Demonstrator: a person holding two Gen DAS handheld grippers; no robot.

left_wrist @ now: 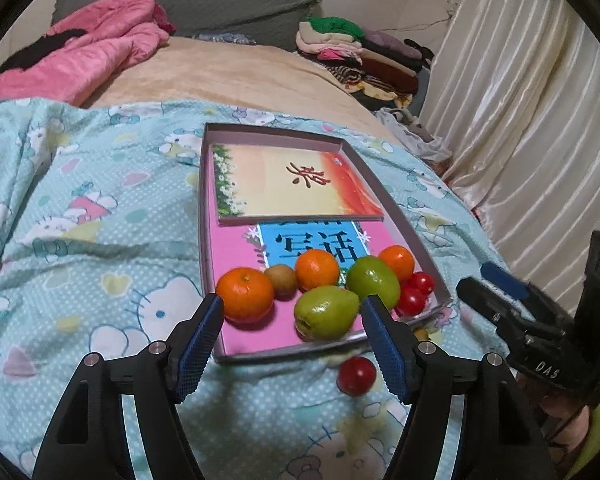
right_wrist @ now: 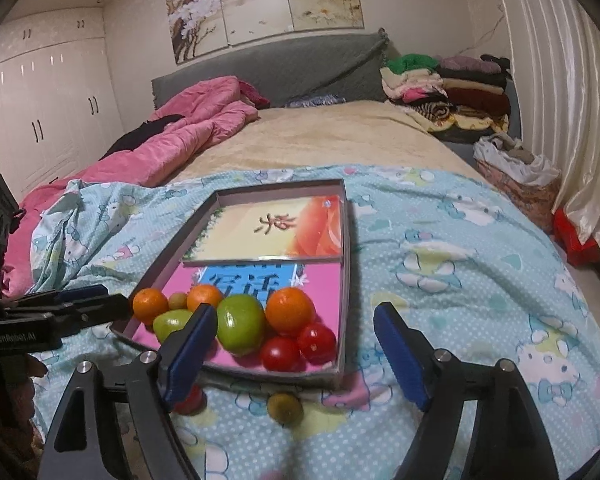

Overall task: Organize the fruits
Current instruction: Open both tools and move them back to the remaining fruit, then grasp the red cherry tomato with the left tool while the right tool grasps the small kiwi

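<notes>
Two loose fruits, tomato and kiwi, just outside tray's near edge.

Bed, beige cover at the far half. Light-blue cartoon-print sheet spread over the near half. On the sheet: shallow grey tray, one red tomato just outside the tray's near edge, one small green-brown fruit near it. Pink quilt bunched at far left; folded clothes pile at far right.
</notes>
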